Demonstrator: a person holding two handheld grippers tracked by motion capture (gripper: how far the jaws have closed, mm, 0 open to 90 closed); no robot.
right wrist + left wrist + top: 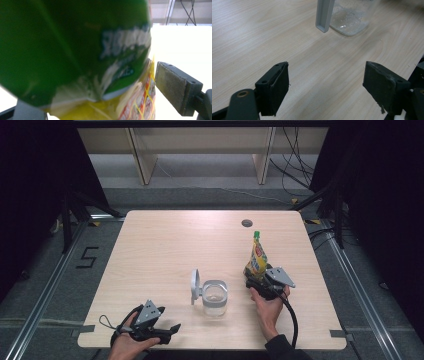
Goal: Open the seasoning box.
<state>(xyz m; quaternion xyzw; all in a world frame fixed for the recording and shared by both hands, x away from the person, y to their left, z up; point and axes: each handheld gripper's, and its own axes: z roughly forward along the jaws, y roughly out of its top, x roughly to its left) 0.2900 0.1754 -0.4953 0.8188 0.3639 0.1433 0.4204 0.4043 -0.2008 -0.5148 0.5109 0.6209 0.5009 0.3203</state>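
**Pouch upright at the right gripper, left gripper wide apart**

On the high view the right gripper (260, 279) sits on the right half of the wooden surface (165, 245), held from below by the person's right hand (269, 307). A yellow and green pouch (257, 257) with a green cap stands upright at the gripper's front end, its base at the jaws. In the right gripper view the pouch (75, 50) looms very close and blurred; the visible right jaw stands just beside its edge, with a thin gap, so whether the jaws press the pouch cannot be told.

The left gripper (170, 329) rests near the front edge of the surface, at the left, in the person's left hand (127, 342). In the left gripper view its jaws stand wide apart over bare wood.

Between the two grippers stands a clear jar (215, 297) with its grey lid (195, 286) swung open on its left side.
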